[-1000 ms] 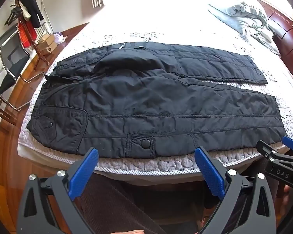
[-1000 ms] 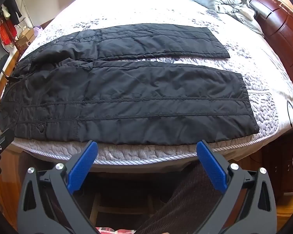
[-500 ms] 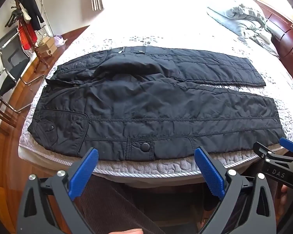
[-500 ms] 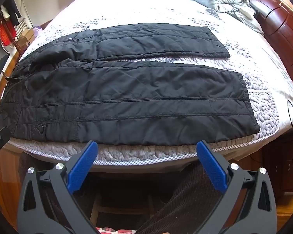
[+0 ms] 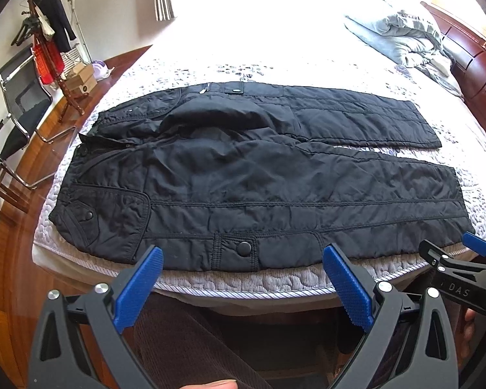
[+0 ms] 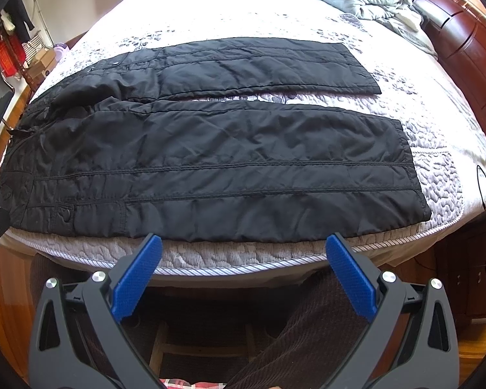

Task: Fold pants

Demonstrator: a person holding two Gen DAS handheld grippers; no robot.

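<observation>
Black quilted pants (image 5: 243, 175) lie spread flat across the bed, waist to the left, both legs running right, with a narrow gap between the legs. They also show in the right wrist view (image 6: 210, 149). My left gripper (image 5: 243, 256) is open and empty, just before the near bed edge by the snap pocket (image 5: 243, 248). My right gripper (image 6: 243, 243) is open and empty, off the bed edge near the near leg's lower half. The right gripper also shows at the right of the left wrist view (image 5: 453, 249).
The quilted bedspread (image 5: 275, 278) covers the bed. A crumpled grey duvet (image 5: 401, 39) lies at the far right by the wooden headboard (image 5: 479, 71). A chair (image 5: 13, 120), coat rack (image 5: 45, 45) and boxes (image 5: 81, 77) stand on the wood floor at left.
The left gripper has drawn back and up a little, so the pants sit lower and smaller in its view. The right gripper has barely moved.
</observation>
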